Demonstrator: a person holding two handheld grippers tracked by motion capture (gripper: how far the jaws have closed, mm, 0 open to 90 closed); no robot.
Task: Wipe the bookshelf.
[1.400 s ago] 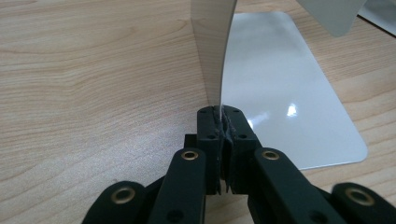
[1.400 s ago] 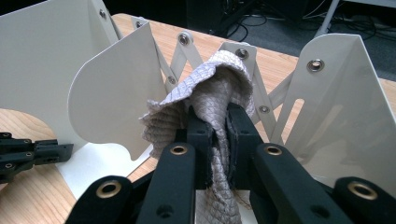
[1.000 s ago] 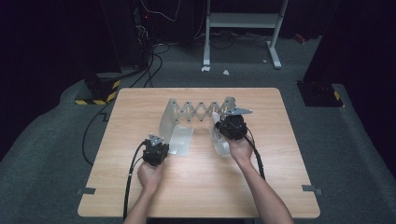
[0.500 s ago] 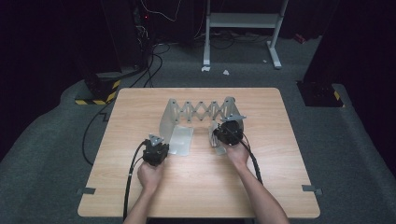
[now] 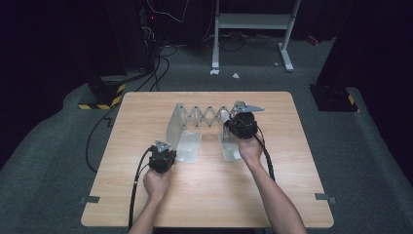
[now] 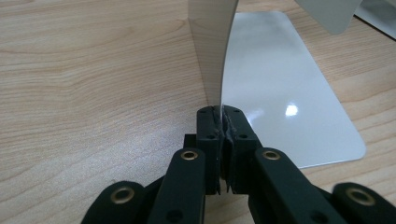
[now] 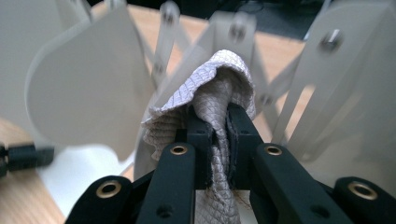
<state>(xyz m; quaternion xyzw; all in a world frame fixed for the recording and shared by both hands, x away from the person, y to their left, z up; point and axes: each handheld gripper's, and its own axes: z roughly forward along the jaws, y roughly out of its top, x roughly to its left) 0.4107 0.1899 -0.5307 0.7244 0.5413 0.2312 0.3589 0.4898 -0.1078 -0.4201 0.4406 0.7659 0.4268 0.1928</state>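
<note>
A silver extendable rack stands mid-table, its scissor linkage (image 5: pixel 209 117) joining two L-shaped end plates. My left gripper (image 5: pixel 164 148) (image 6: pixel 222 113) is shut on the near edge of the left upright plate (image 5: pixel 174 130) (image 6: pixel 211 46), beside that plate's flat base (image 6: pixel 280 93). My right gripper (image 5: pixel 233 121) (image 7: pixel 219 116) is shut on a bunched pale grey cloth (image 5: pixel 225 116) (image 7: pixel 210 79), which it holds against the rack's right end plate (image 5: pixel 229 148), close to the linkage.
The wooden table (image 5: pixel 204 195) has bare room in front of the rack and at both sides. Black cables (image 5: pixel 136 185) trail from both grippers toward the near edge. A white stand (image 5: pixel 253 22) and floor cables sit beyond the table.
My right gripper with the cloth slid toward the near side of the right plate, then went back up and away toward the linkage. The left gripper kept its hold and did not move.
</note>
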